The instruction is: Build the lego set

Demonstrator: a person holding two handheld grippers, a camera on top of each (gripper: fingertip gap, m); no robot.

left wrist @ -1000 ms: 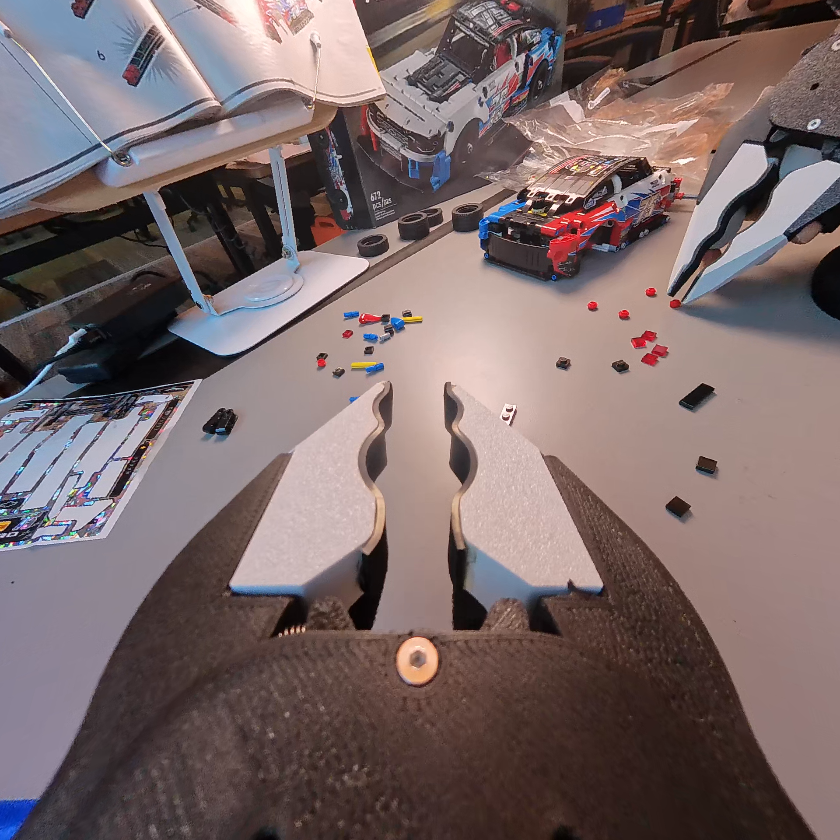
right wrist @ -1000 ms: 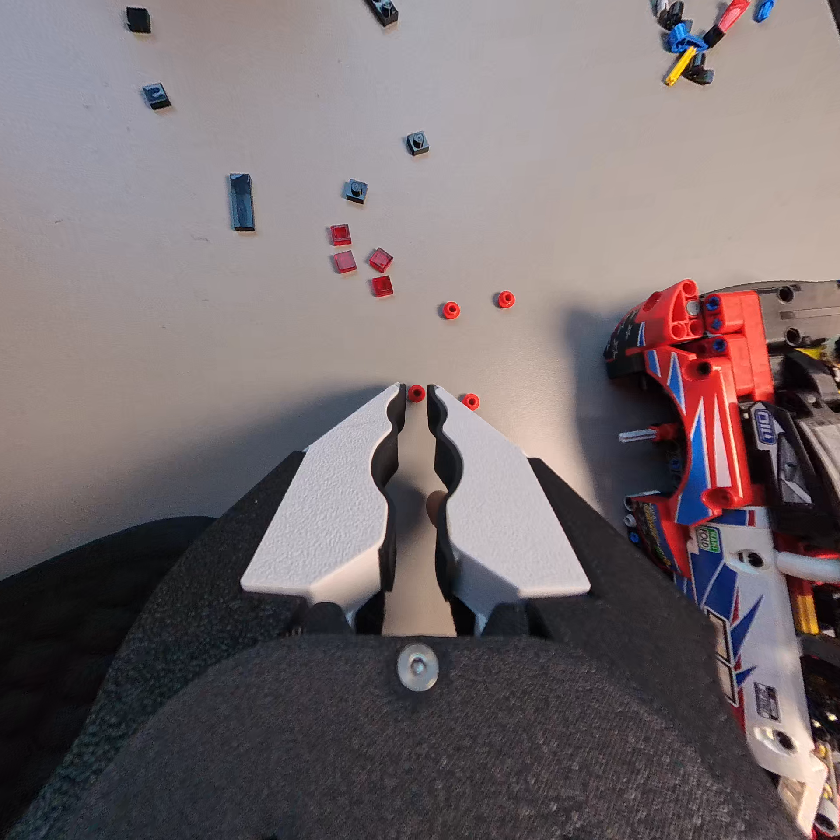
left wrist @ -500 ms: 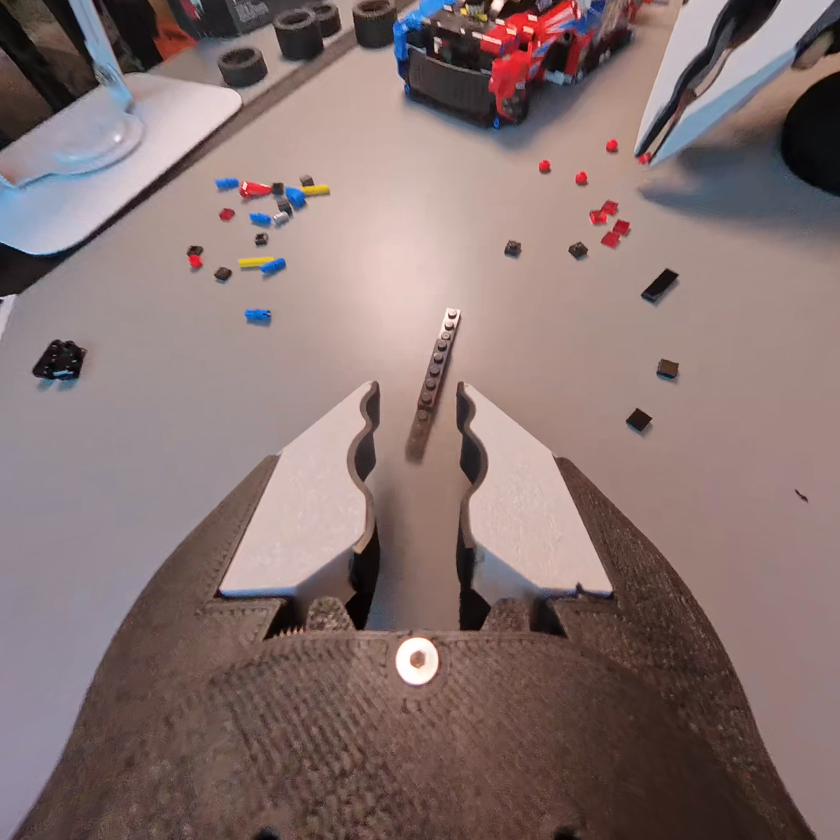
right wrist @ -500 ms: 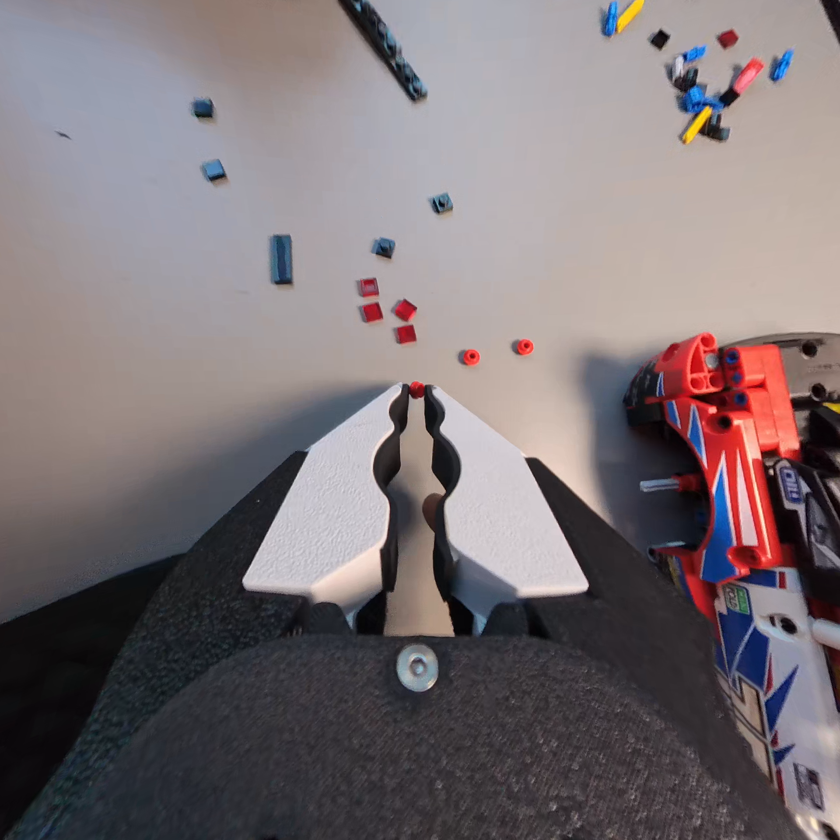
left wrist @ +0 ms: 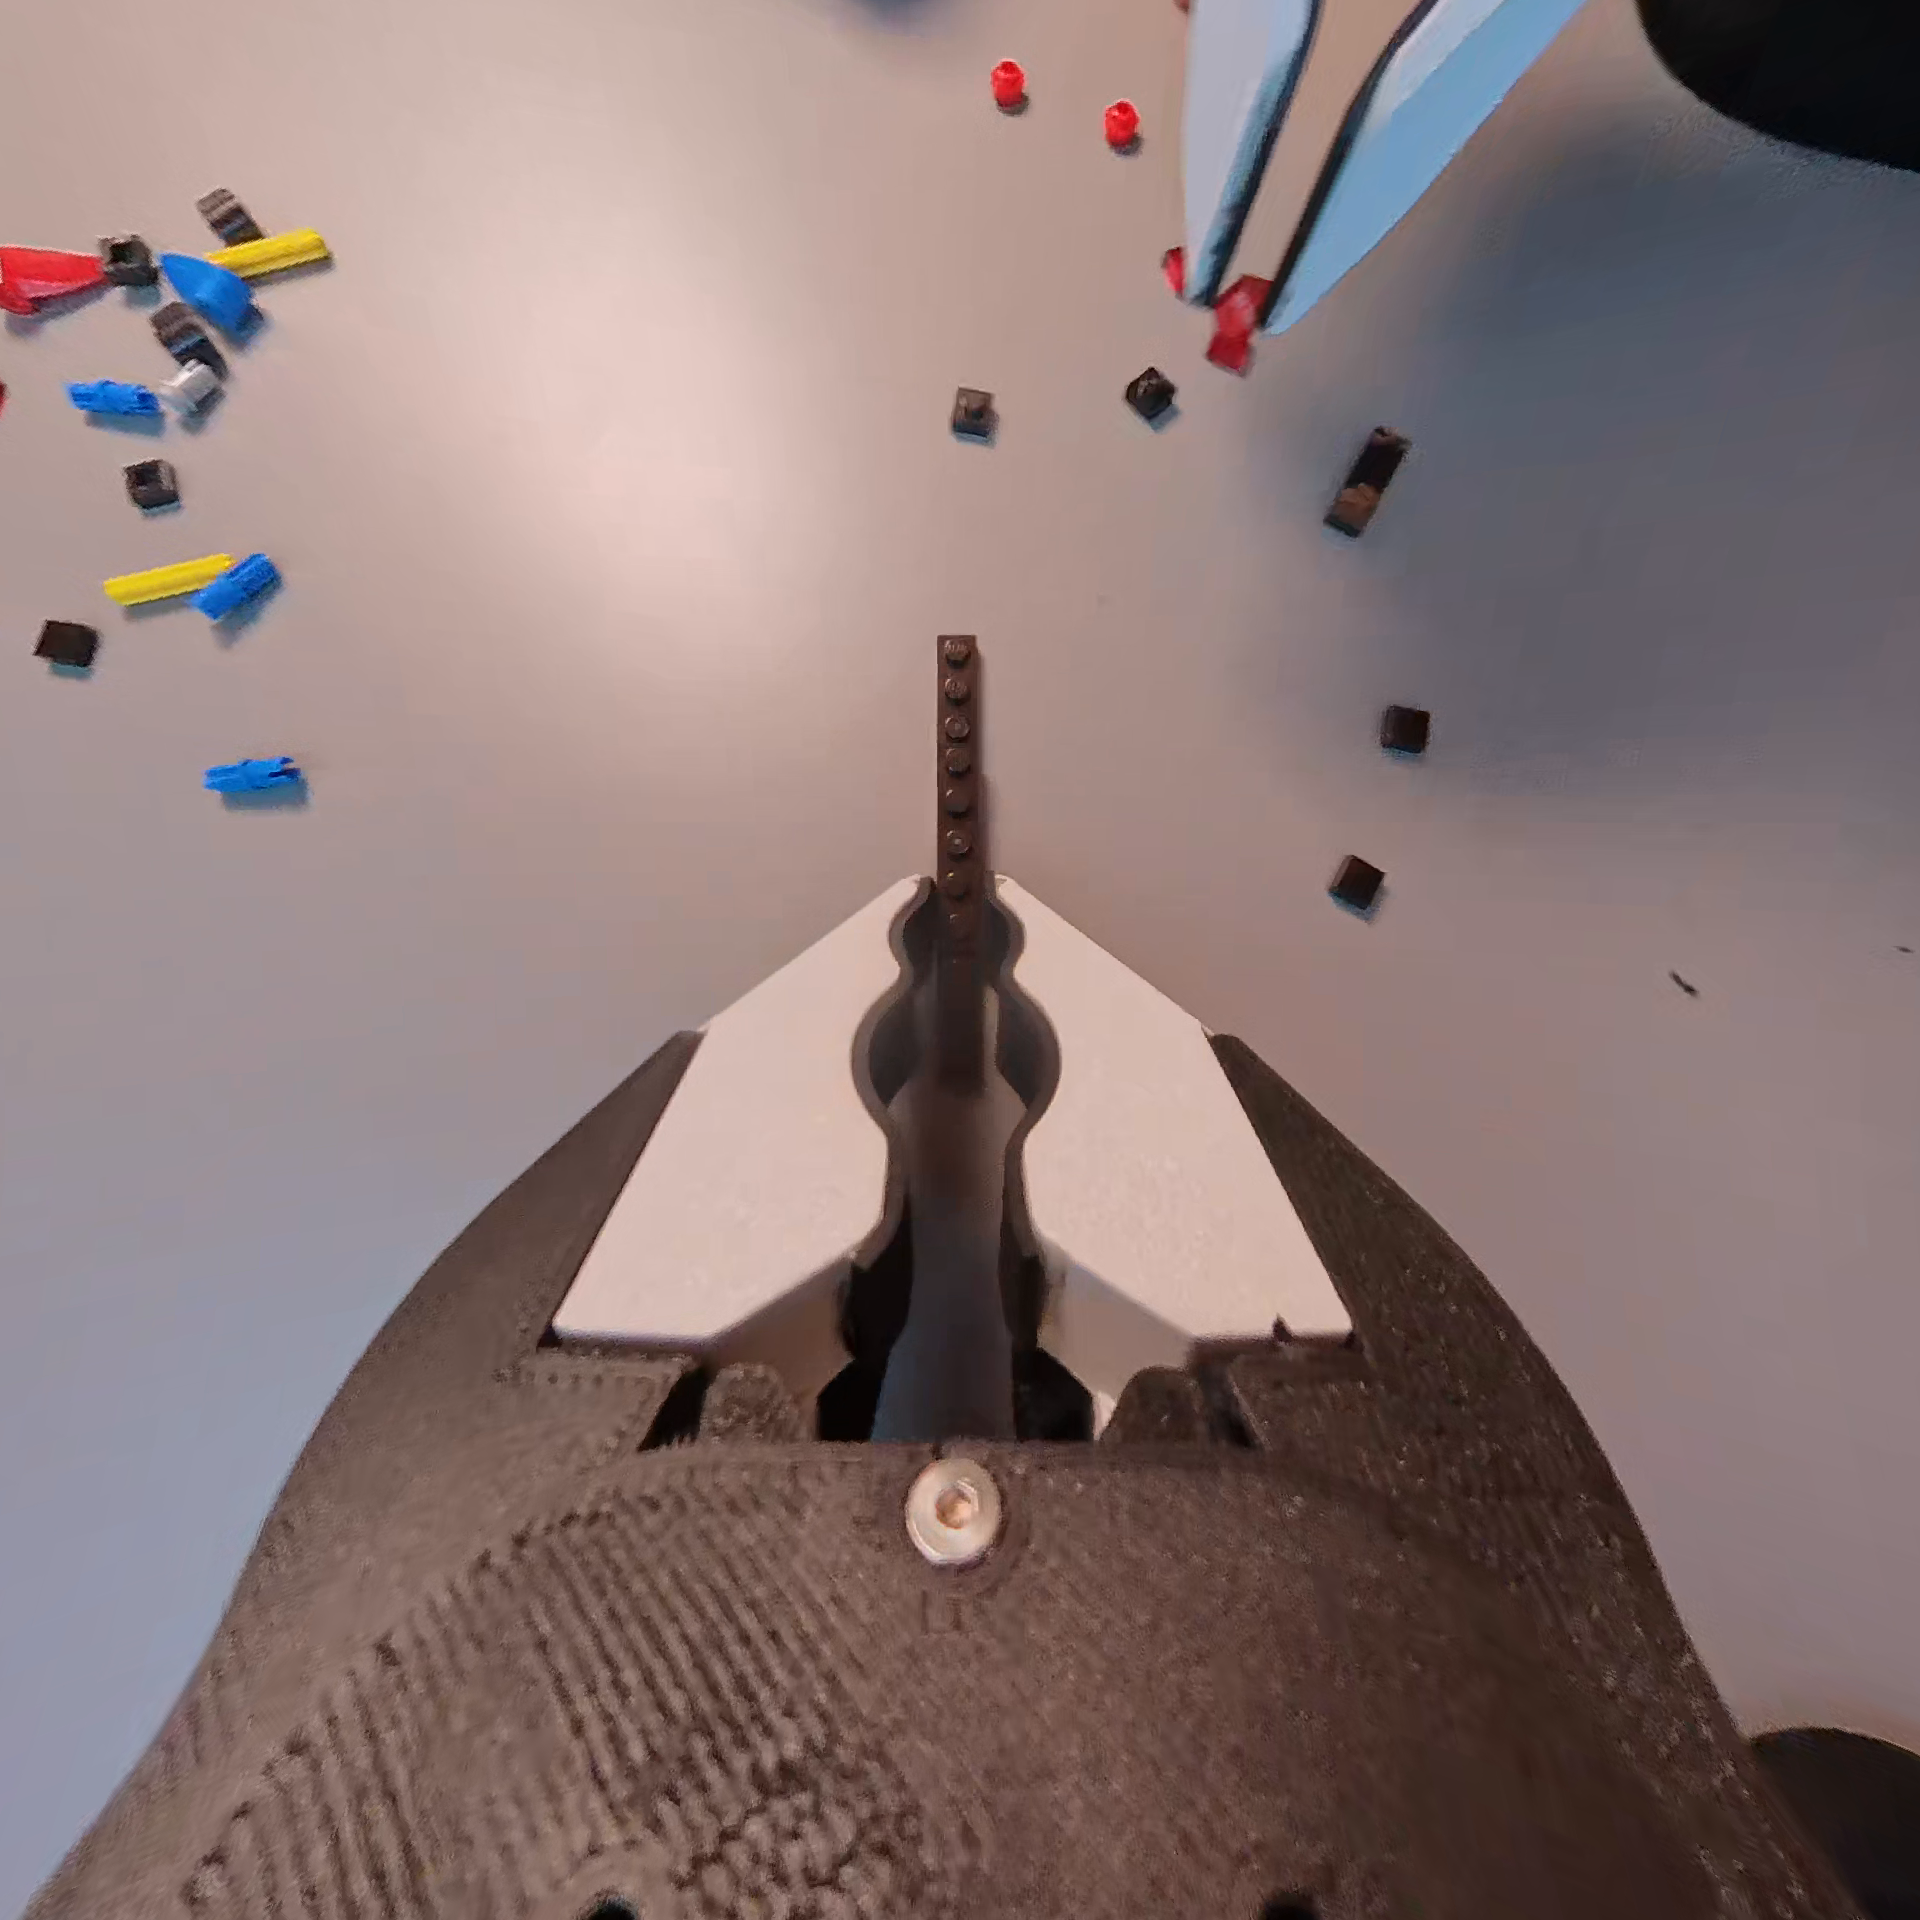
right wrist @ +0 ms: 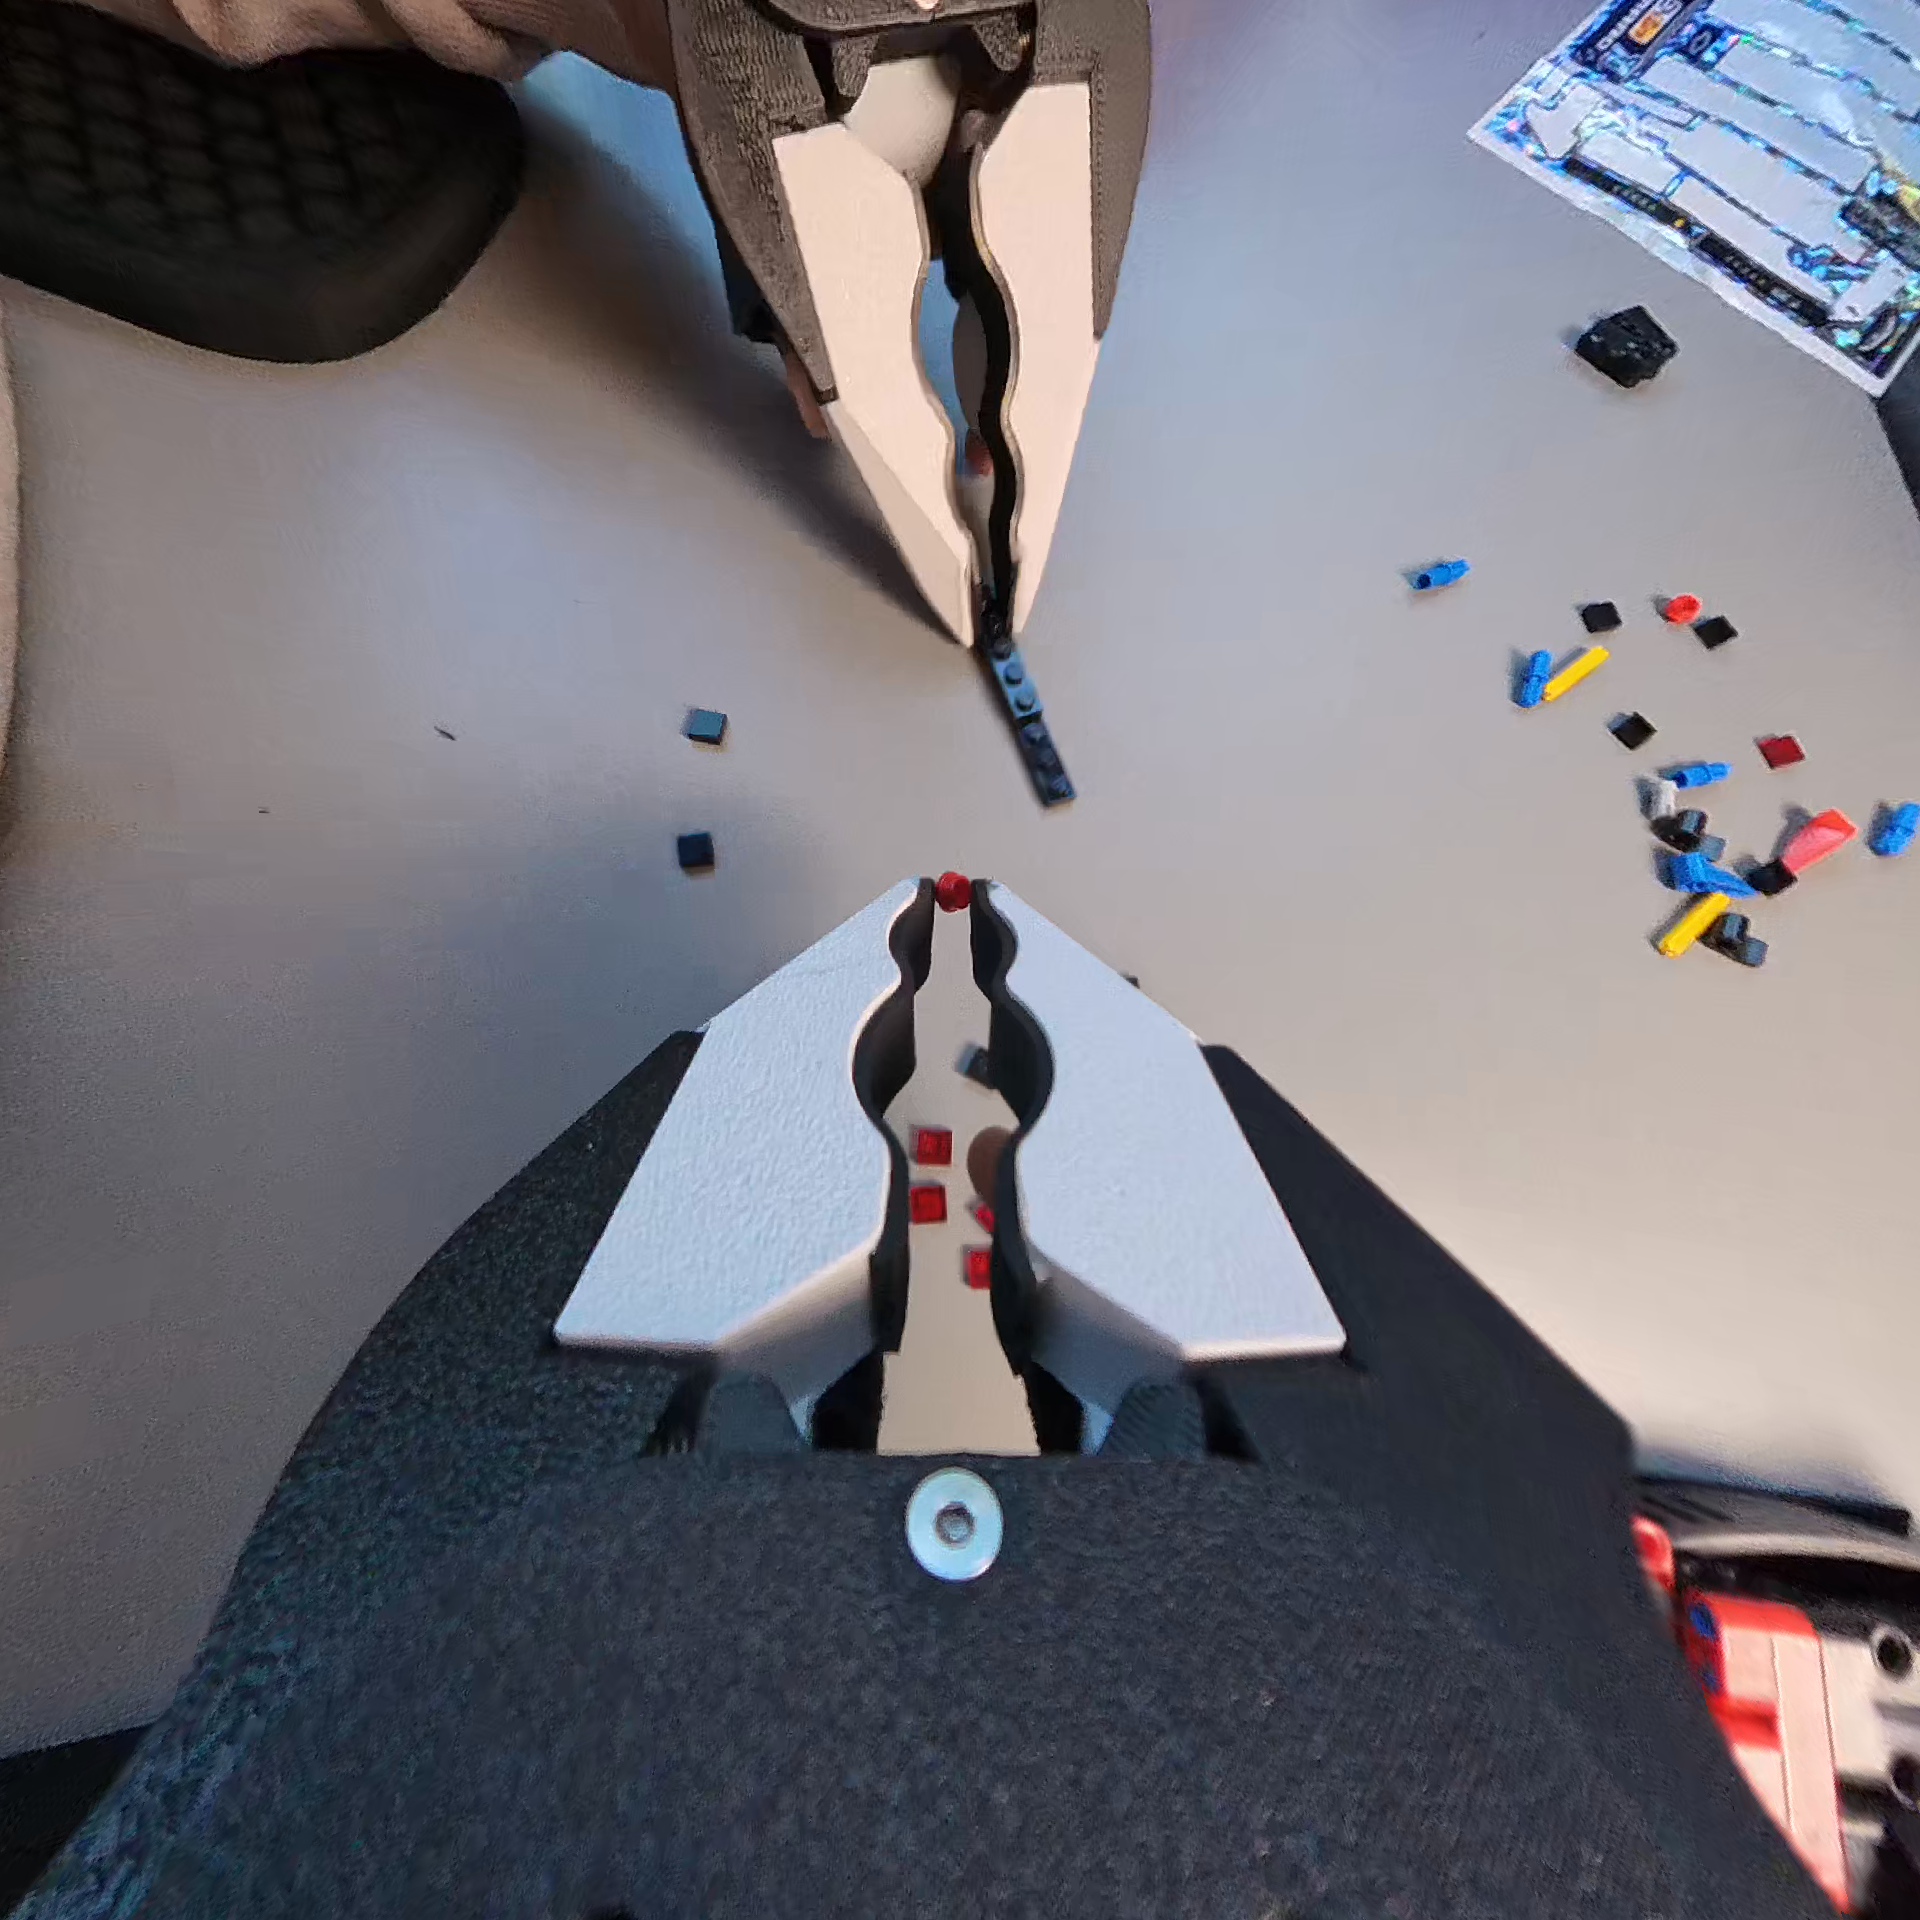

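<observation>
My left gripper (left wrist: 957,883) is shut on the near end of a long black studded plate (left wrist: 957,758), which lies on the grey table and points away from me. The plate (right wrist: 1029,717) and the left gripper (right wrist: 992,623) also show in the right wrist view. My right gripper (right wrist: 951,891) is shut on a small red round stud (right wrist: 951,889) at its tips, held above the table just short of the plate's far end. The right gripper (left wrist: 1242,301) shows at the top of the left wrist view, over red square tiles (left wrist: 1236,322).
Loose blue, yellow, red and black small parts (right wrist: 1704,810) lie to the right, also in the left wrist view (left wrist: 187,312). Black tiles (left wrist: 1356,883) are scattered about. A sticker sheet (right wrist: 1745,156) lies far right. The red and white car (right wrist: 1787,1704) sits at the lower right. Two red studs (left wrist: 1060,104) lie far off. The tips of one gripper are about 10 cm away from the tips of the other.
My left gripper tipped down, slid onto the long black plate and shut on it. My right gripper closed on a red stud, lifted it and carried it towards the plate.
</observation>
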